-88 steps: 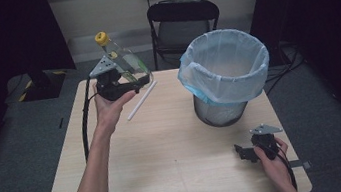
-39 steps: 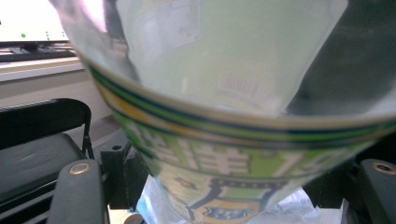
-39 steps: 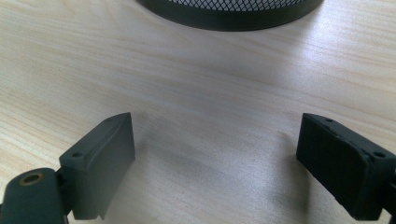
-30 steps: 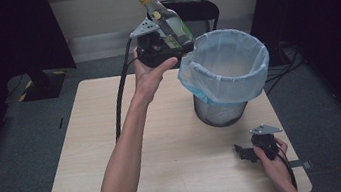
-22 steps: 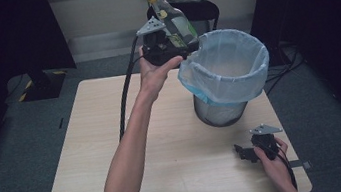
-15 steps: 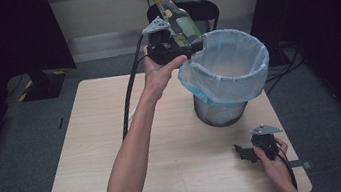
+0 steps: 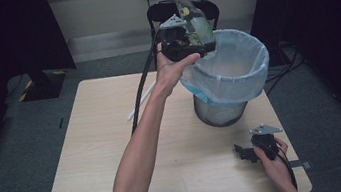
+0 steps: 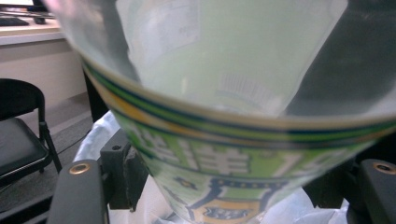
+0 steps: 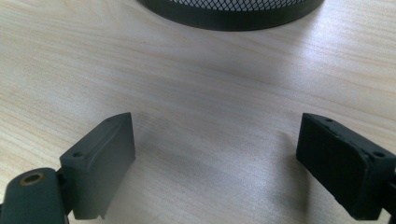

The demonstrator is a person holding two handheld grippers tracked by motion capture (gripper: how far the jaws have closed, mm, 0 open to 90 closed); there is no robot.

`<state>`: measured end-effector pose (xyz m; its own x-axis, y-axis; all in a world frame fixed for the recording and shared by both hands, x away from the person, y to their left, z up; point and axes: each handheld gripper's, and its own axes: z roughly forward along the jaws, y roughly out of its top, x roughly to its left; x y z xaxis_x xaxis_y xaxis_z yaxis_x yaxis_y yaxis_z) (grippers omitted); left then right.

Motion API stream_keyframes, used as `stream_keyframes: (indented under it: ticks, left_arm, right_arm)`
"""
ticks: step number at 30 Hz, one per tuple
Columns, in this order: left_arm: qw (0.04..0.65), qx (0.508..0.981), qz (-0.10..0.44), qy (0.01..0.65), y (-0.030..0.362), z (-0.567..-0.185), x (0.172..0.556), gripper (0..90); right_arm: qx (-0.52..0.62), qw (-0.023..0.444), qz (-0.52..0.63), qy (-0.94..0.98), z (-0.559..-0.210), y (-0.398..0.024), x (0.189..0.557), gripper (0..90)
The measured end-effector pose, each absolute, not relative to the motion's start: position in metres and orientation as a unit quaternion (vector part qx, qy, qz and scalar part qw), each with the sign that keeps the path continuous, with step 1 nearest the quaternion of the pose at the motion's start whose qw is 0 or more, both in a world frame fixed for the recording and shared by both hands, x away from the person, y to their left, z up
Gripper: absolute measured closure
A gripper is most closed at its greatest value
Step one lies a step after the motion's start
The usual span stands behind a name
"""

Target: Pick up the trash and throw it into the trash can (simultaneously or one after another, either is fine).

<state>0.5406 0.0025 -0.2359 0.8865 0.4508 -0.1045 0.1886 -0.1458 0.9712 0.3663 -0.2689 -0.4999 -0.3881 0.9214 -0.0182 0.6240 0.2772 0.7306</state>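
Observation:
A clear plastic bottle (image 7: pixel 193 19) with a yellow cap and green label is held upright in my left gripper (image 7: pixel 190 42), raised just at the near-left rim of the bin (image 7: pixel 245 47). In the left gripper view the bottle (image 8: pixel 224 140) sits between the two black jaws, which are shut on it, with the white liner (image 8: pixel 95 135) below. My right gripper (image 7: pixel 242 152) rests low over the table near its front right corner, and in the right gripper view its fingers (image 9: pixel 102 158) stand wide apart with nothing between them.
The mesh bin (image 9: pixel 233 11) with a pale blue-white liner stands on the right half of the wooden table (image 7: pixel 100 151). A white stick (image 7: pixel 139 103) lies on the table left of the bin. A black folding chair (image 7: pixel 159 11) stands behind the table.
The left hand has carried the bottle from the table's far left up and rightward to the bin's rim, drifting further right in the last second. The right gripper has stayed put.

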Motion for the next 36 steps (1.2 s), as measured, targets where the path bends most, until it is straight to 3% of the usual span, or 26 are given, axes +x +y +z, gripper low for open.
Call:
stream_keyframes:
  ticks: [7,22,25,26,36]
  left_arm:
    - [0.602,0.767,0.087,0.203,-0.014,-0.236,0.543,27.9]
    - [0.568,0.792,0.098,0.203,-0.026,-0.241,0.547,24.6]
    - [0.601,0.768,0.078,0.205,-0.023,-0.239,0.548,22.0]
    - [0.614,0.759,0.08,0.202,-0.022,-0.235,0.546,25.8]
    - [0.614,0.757,0.101,0.198,-0.005,-0.218,0.54,23.2]
  right_arm:
    - [0.505,0.227,0.327,0.766,-0.5,-0.269,0.366,10.9]
    - [0.504,0.229,0.328,0.766,-0.5,-0.269,0.367,10.9]
    - [0.504,0.229,0.327,0.766,-0.5,-0.269,0.367,10.9]
    - [0.504,0.229,0.328,0.766,-0.5,-0.269,0.367,10.9]
    - [0.505,0.229,0.329,0.764,-0.5,-0.269,0.366,12.0]
